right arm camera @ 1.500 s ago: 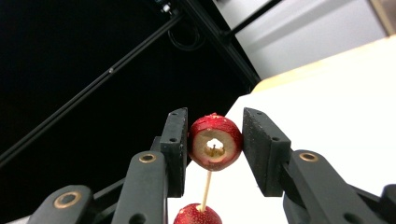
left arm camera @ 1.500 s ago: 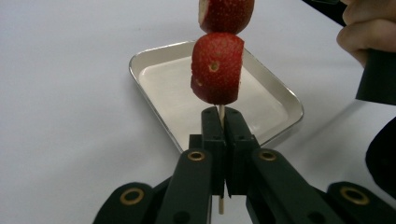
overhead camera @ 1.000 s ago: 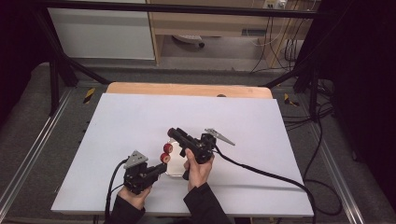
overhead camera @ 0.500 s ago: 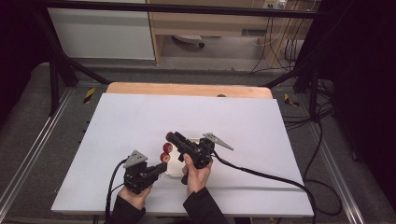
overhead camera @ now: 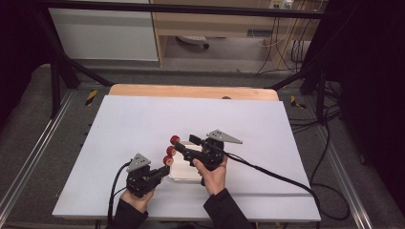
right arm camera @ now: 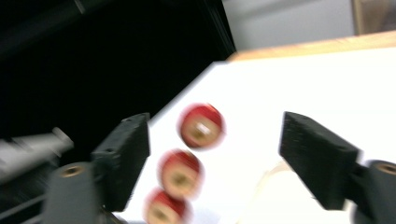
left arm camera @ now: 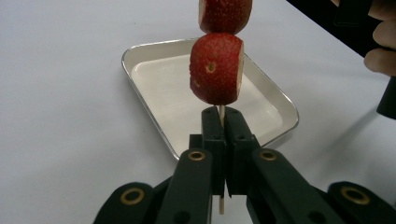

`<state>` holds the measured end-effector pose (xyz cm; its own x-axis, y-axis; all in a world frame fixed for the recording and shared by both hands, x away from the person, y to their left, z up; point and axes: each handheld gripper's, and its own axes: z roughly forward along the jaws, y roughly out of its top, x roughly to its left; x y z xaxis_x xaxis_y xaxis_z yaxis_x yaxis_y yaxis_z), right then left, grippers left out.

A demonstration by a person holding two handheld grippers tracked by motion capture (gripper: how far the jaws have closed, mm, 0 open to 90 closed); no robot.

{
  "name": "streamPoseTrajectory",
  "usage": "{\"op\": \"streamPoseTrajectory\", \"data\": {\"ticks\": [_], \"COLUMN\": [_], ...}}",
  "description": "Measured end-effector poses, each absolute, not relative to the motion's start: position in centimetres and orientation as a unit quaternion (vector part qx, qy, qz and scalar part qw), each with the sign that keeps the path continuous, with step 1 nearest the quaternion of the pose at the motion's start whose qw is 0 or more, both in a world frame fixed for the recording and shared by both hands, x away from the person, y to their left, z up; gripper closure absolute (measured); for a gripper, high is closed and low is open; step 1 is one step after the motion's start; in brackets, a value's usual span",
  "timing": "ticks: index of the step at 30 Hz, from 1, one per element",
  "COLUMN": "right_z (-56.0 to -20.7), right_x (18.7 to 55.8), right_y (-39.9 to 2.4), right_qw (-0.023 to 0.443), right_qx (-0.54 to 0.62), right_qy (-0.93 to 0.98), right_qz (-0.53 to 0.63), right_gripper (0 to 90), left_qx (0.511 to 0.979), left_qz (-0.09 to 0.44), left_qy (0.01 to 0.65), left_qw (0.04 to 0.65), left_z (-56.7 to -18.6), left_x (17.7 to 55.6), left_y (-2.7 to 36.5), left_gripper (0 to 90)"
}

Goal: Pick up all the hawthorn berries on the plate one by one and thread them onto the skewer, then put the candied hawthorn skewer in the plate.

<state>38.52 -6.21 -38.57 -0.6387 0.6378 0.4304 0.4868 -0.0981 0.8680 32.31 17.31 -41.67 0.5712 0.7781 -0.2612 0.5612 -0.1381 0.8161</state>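
Between the left gripper (left arm camera: 223, 140) jaws, low centre of the left gripper view: a thin wooden skewer (left arm camera: 222, 112), clamped tight, carrying strawberry pieces (left arm camera: 216, 69) stacked above the pads. Seen from the high view, three red pieces (overhead camera: 170, 150) strung in a slanting line at lower centre, just above a shallow metal tray (overhead camera: 184, 172).

At the right gripper (right arm camera: 215, 154): jaws spread wide and just opened further, nothing pressed between them, the three berries floating blurred in the gap.

Risks, judged from here: a berry sliding down or off the stick if the skewer tilts, since only the thin stick is held; a snapped or bent skewer if the right jaws close off-centre and lever it sideways; a knocked top piece should the open right jaws brush it while pulling back. A fallen piece may miss the tray and roll across the sheet.

Beneath it all: a white table (overhead camera: 143, 124) cover over a wooden top, edge showing at the upper middle. Beyond: grey floor, dark frame legs, cables at upper right, pale cabinets at the top.
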Motion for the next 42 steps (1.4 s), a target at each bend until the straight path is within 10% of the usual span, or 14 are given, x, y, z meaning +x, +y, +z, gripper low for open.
{"op": "streamPoseTrajectory", "data": {"ticks": [17, 42], "right_z": [-41.0, -43.4], "right_x": [39.4, 35.9], "right_y": [-12.7, -23.9], "right_qw": [0.120, 0.137], "right_qx": [0.364, 0.375], "right_qy": [0.821, 0.820], "right_qz": [0.423, 0.410], "right_gripper": [0.4, 0.5], "left_qx": [0.768, 0.831], "left_qz": [0.110, 0.081], "left_qy": [0.416, 0.399], "left_qw": [0.473, 0.379], "left_z": [-40.3, -38.1], "left_x": [32.7, 38.3], "left_y": [17.4, 13.4], "left_gripper": [88.5, 88.3]}}
